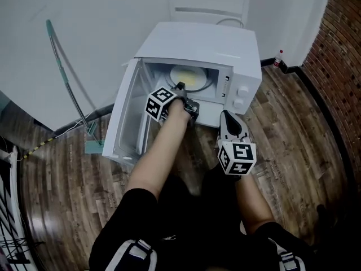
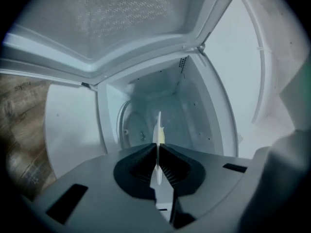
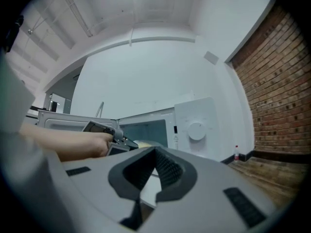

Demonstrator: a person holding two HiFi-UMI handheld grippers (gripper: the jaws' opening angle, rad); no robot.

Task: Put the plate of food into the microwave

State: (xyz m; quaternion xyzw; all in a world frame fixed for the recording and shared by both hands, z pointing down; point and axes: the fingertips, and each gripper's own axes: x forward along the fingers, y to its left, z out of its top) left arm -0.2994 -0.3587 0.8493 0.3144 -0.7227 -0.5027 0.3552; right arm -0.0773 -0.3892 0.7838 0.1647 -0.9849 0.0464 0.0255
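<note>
A white microwave [image 1: 197, 44] stands on the wood floor with its door [image 1: 127, 112] swung open to the left. The white plate of yellow food [image 1: 189, 77] lies inside the cavity. My left gripper [image 1: 181, 87] reaches into the opening, shut on the plate's near rim. In the left gripper view the plate [image 2: 158, 130] shows edge-on, pinched between the jaws of the left gripper [image 2: 157, 147]. My right gripper [image 1: 225, 114] hovers in front of the control panel, shut and empty. From the right gripper [image 3: 155, 152] I see the microwave [image 3: 197, 125] and the left gripper [image 3: 124, 142] at its mouth.
A brick wall [image 1: 338, 49] runs along the right, with a small bottle [image 1: 277, 58] at its foot. A white chair [image 1: 208, 7] stands behind the microwave. A green-handled pole [image 1: 67, 83] leans at the left. The person's knees are at the bottom.
</note>
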